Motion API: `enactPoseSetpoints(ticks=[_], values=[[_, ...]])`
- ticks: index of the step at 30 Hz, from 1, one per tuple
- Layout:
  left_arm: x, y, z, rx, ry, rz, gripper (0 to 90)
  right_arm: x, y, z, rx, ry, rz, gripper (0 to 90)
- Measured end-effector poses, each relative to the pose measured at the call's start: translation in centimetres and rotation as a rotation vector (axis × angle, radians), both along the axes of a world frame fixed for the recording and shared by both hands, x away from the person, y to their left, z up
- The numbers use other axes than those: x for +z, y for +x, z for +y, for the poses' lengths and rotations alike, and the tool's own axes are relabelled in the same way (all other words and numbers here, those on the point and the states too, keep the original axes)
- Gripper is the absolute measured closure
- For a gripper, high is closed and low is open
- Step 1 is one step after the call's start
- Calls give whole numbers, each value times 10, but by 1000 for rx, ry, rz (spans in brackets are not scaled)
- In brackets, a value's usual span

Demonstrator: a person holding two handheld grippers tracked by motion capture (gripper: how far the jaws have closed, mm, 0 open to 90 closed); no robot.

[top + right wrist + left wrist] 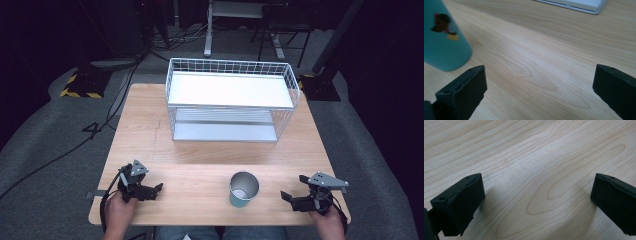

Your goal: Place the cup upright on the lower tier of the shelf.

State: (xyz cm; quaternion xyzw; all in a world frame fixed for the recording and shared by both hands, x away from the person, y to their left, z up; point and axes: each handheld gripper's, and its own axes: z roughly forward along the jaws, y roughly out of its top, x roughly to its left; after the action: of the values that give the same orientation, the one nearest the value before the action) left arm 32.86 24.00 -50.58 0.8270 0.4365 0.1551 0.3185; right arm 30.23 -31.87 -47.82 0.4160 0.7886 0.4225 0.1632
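A teal cup [244, 189] stands upright near the front edge of the wooden table [210, 150], its mouth open to the top. In the right gripper view the cup [442, 37] carries a small printed figure and sits at the upper left. My left gripper [159, 189] rests low at the front left, open, with bare wood between its jaws [536, 195]. My right gripper [286, 196] is at the front right, open, a short way right of the cup, nothing between its jaws [539, 82].
A white wire two-tier rack [231, 100] stands at the back middle of the table; its lower shelf edge [579, 6] shows at the top of the right gripper view. Cables and stand legs lie on the grey floor beyond.
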Motion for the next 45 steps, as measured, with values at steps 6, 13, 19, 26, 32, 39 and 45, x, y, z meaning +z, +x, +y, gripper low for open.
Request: enactPoseSetpoints(ticks=[6,13,19,26,32,39,45], values=[[0,0,0,0,2,-1,0,7,-11,21,59,19,-28,0],[0,-1,0,6,1,-1,0,9,-19,48,125,34,-45,0],[0,-1,0,3,4,3,0,6,-25,65,170,10,-73,1],[0,-1,0,4,5,0,0,3,-24,76,196,43,-43,1],[0,-1,0,5,3,3,0,-2,-27,88,206,27,-78,1],[0,-1,0,5,3,-1,0,-7,-23,104,189,33,-32,83],[0,-1,0,5,1,1,0,-13,-25,120,199,5,-34,161]])
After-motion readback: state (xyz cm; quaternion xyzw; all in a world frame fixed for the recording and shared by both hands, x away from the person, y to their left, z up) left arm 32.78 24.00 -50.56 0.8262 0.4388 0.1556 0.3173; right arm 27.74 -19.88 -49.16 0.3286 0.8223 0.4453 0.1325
